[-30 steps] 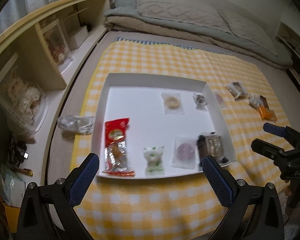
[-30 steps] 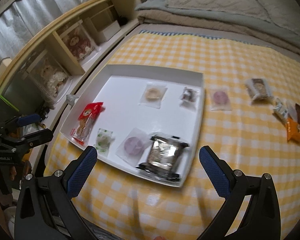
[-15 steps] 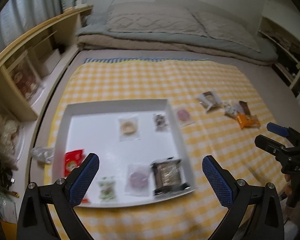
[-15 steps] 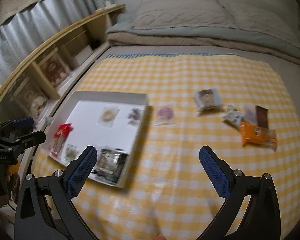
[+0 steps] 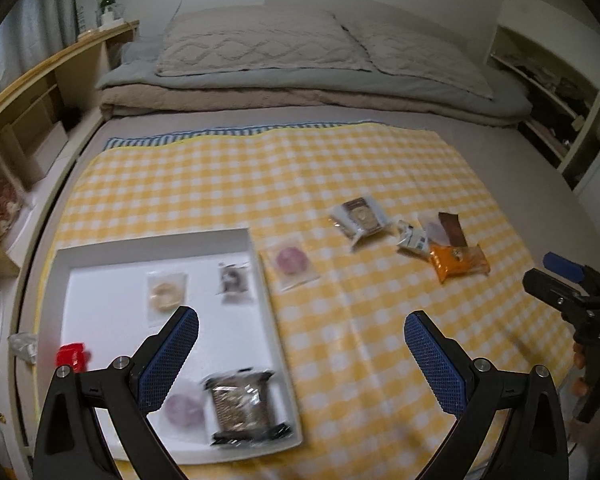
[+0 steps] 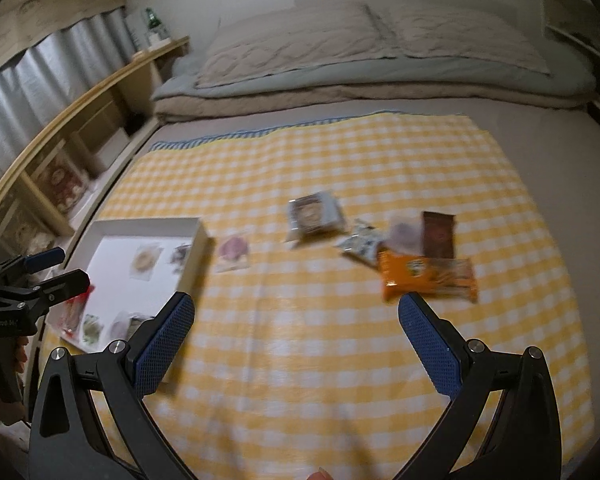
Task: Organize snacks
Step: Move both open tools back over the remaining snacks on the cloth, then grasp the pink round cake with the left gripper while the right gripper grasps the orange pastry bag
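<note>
Cloth (image 5: 340, 184) yellow checks on bed | tray (image 5: 100, 256) at 8 o'clock, some snacks inside | loose snacks (image 6: 428, 276) at 2 o'clock | left gripper (image 5: 300, 344) wide open, empty | right gripper (image 6: 296, 328) wide open, empty

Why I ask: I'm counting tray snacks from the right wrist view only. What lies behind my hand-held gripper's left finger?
Observer: A dark foil packet, in the white tray's near right corner.
Operator: Is it fully inside?
Observer: Yes, it lies wholly within the rim.
Operator: Anything touching it?
Observer: A purple round snack lies right beside it on the left; blur hides whether they touch.
</note>
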Action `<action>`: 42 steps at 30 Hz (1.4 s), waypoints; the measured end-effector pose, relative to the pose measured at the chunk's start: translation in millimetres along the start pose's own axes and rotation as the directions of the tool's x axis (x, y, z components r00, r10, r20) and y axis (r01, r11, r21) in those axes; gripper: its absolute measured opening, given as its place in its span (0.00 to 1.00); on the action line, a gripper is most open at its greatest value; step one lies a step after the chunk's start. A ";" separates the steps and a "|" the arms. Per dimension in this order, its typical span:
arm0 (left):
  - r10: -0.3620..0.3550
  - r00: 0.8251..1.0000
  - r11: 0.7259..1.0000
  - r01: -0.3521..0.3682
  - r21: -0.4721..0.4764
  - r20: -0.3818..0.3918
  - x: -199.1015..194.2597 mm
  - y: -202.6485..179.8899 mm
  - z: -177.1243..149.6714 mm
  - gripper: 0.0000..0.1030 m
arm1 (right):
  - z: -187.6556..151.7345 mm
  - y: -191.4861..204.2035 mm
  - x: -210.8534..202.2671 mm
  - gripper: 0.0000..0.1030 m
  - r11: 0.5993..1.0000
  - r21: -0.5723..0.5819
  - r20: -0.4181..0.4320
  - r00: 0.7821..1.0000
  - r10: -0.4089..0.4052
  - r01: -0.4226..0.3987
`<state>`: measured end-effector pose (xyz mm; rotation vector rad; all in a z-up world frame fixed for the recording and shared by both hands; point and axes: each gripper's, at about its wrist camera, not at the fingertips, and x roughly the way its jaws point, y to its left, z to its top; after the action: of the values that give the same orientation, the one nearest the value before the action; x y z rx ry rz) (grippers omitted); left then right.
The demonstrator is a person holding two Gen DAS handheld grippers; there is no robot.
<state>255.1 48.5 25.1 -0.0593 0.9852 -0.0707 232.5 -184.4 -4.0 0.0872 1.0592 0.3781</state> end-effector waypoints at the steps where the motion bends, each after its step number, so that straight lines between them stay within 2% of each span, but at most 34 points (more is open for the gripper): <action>1: -0.004 1.000 1.000 0.004 -0.002 -0.001 7.6 -4.2 4.3 1.00 | 1.8 -8.4 -0.2 1.00 1.000 0.007 0.001 1.000 -0.010 0.010; 7: -0.036 0.999 0.998 0.035 -0.045 -0.027 50.6 -19.6 26.3 1.00 | 8.7 -42.8 3.8 1.00 0.998 0.035 0.007 0.998 -0.058 0.057; 12: -0.034 0.997 0.994 0.027 -0.108 -0.065 98.8 -31.2 46.8 1.00 | 14.1 -69.4 13.7 1.00 0.993 0.080 0.002 0.996 -0.088 0.088; 15: -0.009 0.996 0.985 -0.007 -0.172 -0.091 129.2 -35.3 56.1 1.00 | 17.2 -81.2 21.4 1.00 0.990 0.108 -0.012 0.996 -0.093 0.093; 19: 0.047 0.991 0.969 -0.077 -0.234 -0.129 169.7 -45.3 64.8 0.88 | 21.3 -97.1 36.1 1.00 0.984 0.147 -0.035 0.995 -0.098 0.102; 27: 0.146 0.970 0.944 -0.195 -0.267 -0.192 241.6 -62.0 75.7 0.82 | 27.4 -130.7 69.1 0.99 0.964 0.251 -0.105 0.993 -0.059 0.084; 30: 0.175 0.961 0.929 -0.233 -0.286 -0.214 264.9 -61.5 76.8 0.81 | 26.7 -143.5 84.6 0.90 0.954 0.283 -0.142 0.988 -0.062 0.101; 32: 0.191 0.955 0.921 -0.255 -0.293 -0.228 281.7 -61.2 77.4 0.79 | 27.0 -149.5 91.6 0.79 0.948 0.295 -0.155 0.985 -0.079 0.122; 38: 0.236 0.932 0.898 -0.317 -0.305 -0.274 323.4 -50.5 76.9 0.78 | 34.7 -163.2 116.4 0.53 0.940 0.311 -0.179 0.980 -0.089 0.142; 42: 0.269 0.917 0.882 -0.358 -0.307 -0.294 341.5 -40.5 76.8 0.78 | 39.3 -169.9 132.2 0.43 0.935 0.316 -0.198 0.975 -0.102 0.162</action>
<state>505.9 -20.0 -212.7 -0.2254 1.2350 0.4142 367.9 -293.0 -137.3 0.2845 1.2932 0.0821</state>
